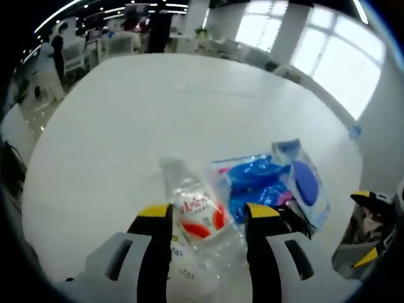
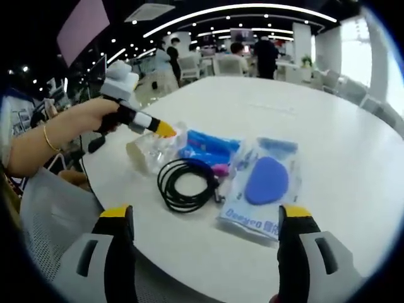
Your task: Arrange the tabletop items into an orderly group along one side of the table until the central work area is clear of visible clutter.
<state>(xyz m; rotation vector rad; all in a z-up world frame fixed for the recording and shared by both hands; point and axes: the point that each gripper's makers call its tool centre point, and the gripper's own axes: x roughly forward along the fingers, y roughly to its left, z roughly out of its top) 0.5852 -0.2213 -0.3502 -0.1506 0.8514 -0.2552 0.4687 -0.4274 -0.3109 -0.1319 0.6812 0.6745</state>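
A clear crushed plastic bottle (image 1: 199, 218) with a red and white label lies on the white table (image 1: 158, 107). My left gripper (image 1: 208, 213) is shut on the bottle, one jaw against each side. In the right gripper view a hand (image 2: 76, 123) holds that left gripper (image 2: 163, 130) at the bottle (image 2: 148, 151). Right of the bottle lie a blue plastic bag (image 2: 211, 145), a coiled black cable (image 2: 186, 183) and a clear packet with a blue oval pad (image 2: 265, 183). My right gripper (image 2: 205, 218) stands open just short of them, holding nothing.
All the items sit close to the table's near edge (image 2: 189, 252). A grey chair (image 2: 50, 208) stands below that edge on the left. The far table top (image 2: 328, 113) is bare white. Desks and people fill the office behind. Right gripper (image 1: 365, 226) shows at the side.
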